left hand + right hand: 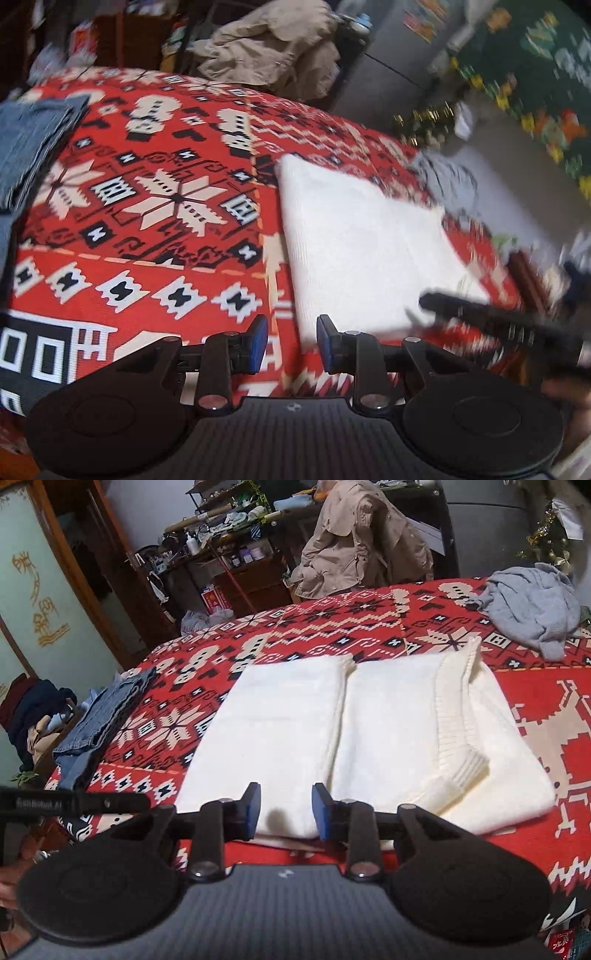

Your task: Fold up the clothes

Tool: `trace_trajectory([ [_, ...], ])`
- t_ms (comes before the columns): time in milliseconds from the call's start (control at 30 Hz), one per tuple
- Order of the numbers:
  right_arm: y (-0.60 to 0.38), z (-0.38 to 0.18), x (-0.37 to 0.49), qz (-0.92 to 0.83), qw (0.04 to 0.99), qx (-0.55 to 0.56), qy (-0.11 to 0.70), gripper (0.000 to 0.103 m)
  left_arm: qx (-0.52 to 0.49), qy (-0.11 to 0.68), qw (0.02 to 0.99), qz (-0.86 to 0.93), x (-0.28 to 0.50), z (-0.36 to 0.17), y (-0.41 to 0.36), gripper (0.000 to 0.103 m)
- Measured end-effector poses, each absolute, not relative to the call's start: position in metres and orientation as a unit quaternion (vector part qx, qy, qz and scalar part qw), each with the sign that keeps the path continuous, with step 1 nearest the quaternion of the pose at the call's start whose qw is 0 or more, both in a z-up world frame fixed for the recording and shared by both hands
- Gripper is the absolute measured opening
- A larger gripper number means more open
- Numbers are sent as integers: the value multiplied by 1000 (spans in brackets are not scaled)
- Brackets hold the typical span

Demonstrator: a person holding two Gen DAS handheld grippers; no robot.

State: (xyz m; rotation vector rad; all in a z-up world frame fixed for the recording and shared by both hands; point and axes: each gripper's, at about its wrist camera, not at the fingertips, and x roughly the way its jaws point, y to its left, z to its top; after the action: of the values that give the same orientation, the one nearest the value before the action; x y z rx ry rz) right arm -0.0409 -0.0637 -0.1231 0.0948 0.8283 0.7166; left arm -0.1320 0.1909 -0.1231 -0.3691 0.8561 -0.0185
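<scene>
A white knit sweater (332, 734) lies folded flat on the red patterned bedspread (535, 738), its ribbed sleeve laid across the right half. My right gripper (286, 812) is open at the sweater's near edge, with nothing between its blue pads. In the left wrist view the same white sweater (354, 243) lies to the right, blurred. My left gripper (291, 343) is open over the bedspread (147, 229), just left of the sweater's near corner, holding nothing. The other gripper's black body (491, 317) reaches in from the right.
Folded blue jeans (99, 723) lie at the bed's left edge. A crumpled grey garment (532, 605) sits at the far right corner. A beige jacket (354, 539) hangs behind the bed. A pile of dark clothes (33, 712) and cluttered shelves (221, 535) stand to the left.
</scene>
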Motion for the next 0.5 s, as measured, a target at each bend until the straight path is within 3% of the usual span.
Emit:
trace_trajectory([
  [167,-65,-123,-39,336,853,44,396,35,-105,414,904,-9,-124,-127,167,28],
  [333,-73,-122,-40,331,853,43,401,35,-31,413,910,-8,-116,-131,143,37],
  [500,-81,-121,-42,326,854,45,402,35,42,409,911,-7,-107,-136,119,39],
])
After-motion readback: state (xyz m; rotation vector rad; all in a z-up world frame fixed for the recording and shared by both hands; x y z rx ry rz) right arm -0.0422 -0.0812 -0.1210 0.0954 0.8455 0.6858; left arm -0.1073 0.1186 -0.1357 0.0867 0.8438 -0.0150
